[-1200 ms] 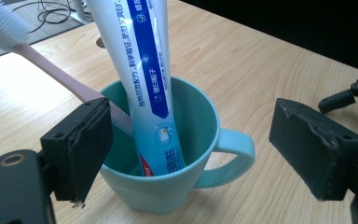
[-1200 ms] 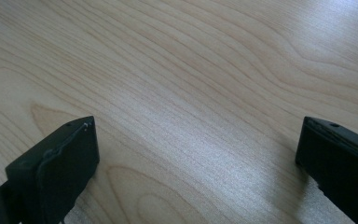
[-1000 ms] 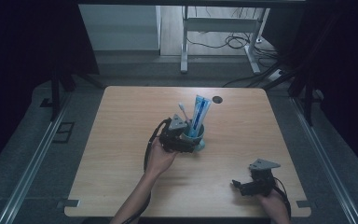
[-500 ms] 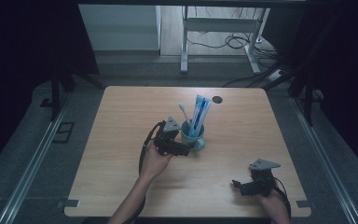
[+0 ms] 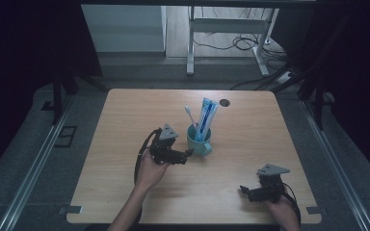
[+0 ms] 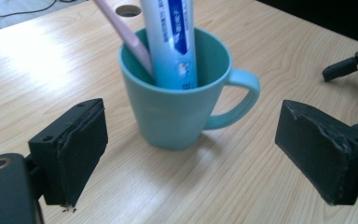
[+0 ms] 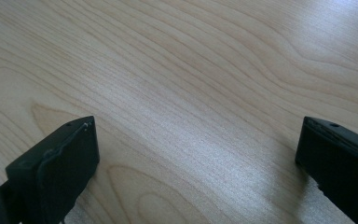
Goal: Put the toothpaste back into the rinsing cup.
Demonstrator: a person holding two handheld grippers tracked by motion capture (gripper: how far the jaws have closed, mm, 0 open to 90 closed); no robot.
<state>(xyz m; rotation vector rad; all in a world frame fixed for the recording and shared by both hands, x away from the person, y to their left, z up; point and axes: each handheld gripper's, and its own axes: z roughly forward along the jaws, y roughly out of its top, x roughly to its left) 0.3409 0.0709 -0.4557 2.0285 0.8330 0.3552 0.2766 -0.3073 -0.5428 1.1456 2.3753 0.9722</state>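
Teal mug (image 5: 198,140) is standing upright near the middle of the wooden table (image 5: 120,120) in the high view, its handle turned toward the right edge. A pink toothbrush (image 5: 189,115) and a blue-and-white toothpaste tube (image 5: 206,118) are leaning inside it. The left gripper (image 5: 189,153) is lying level just beside the mug's left flank, jaw tips pointing at it, apart from its wall. The right gripper (image 5: 243,189) is resting near the table's front right corner, well apart from the mug, with its jaws pointing leftward. A round cable hole (image 5: 225,102) is sitting behind the mug, toward the far edge.

Left gripper view: the left gripper (image 6: 189,154) is holding its jaws spread wide, nothing pinched between them. The mug (image 6: 177,107) is standing ahead, centred in the gap but clear of both pads, its handle pointing right. The toothbrush (image 6: 126,37) is leaning against the rim at left; the toothpaste tube (image 6: 172,42) is rising upright beside it, the two touching. The other gripper's jaw tips (image 6: 349,67) are showing at the far right.

Right gripper view: the right gripper (image 7: 196,154) is keeping its jaws spread wide over bare table (image 7: 191,84) grain, holding nothing.
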